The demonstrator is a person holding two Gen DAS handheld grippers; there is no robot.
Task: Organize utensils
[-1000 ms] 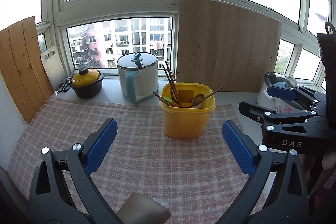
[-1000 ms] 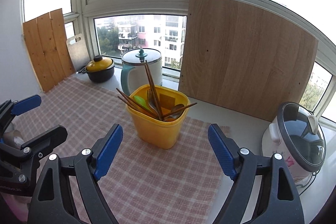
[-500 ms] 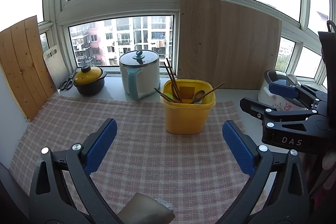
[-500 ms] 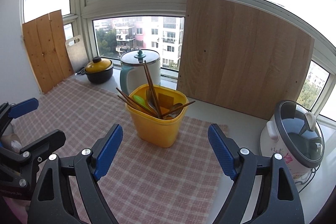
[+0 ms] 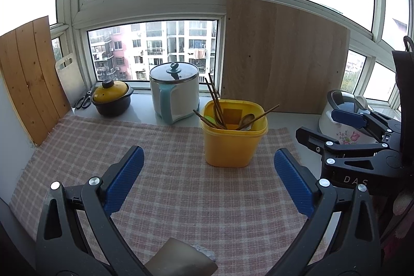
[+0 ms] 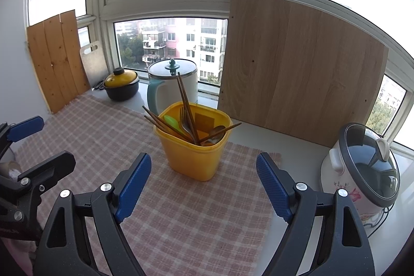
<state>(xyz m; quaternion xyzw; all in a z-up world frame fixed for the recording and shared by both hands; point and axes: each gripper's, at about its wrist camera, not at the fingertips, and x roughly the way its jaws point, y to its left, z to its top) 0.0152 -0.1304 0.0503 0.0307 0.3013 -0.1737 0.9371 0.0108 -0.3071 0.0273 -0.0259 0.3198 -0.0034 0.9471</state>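
Utensils' setting: a pink checked cloth (image 5: 181, 198) is covering the counter under the window.
Wooden panel: a large pale board (image 6: 297, 64) is leaning against the window at 1 o'clock in the right wrist view, standing behind the cloth.
Plank board: a smaller orange-brown board (image 5: 28, 74) is leaning at 9 o'clock in the left wrist view, with a pale cutting board (image 5: 68, 79) propped just beside it.
Rice cooker: a white cooker (image 6: 362, 172) with a dark glass lid is sitting at 3 o'clock in the right wrist view, off the cloth.
Kettle pot: a white pot (image 5: 176, 95) with a teal handle and knob is standing at 12 o'clock, just behind the cloth's far edge.
Yellow container: the tub (image 5: 233, 136) is standing upright on the cloth at 1 o'clock in the left wrist view, near the far edge.
Casserole: a black pot (image 5: 112, 101) with a yellow lid is sitting at 10 o'clock, scissors (image 5: 84, 100) lying just beside it.
Left gripper (image 5: 208, 179): its blue-padded fingers are standing wide apart, released, nothing between them, hovering over the cloth.
Right gripper (image 6: 203, 185): its fingers are likewise spread and released, the tub lying beyond them, untouched.
Utensils: chopsticks (image 6: 186, 105), a fork (image 6: 184, 118), a spoon (image 6: 216, 132) and a green piece (image 6: 172, 122) are standing tilted inside the tub.
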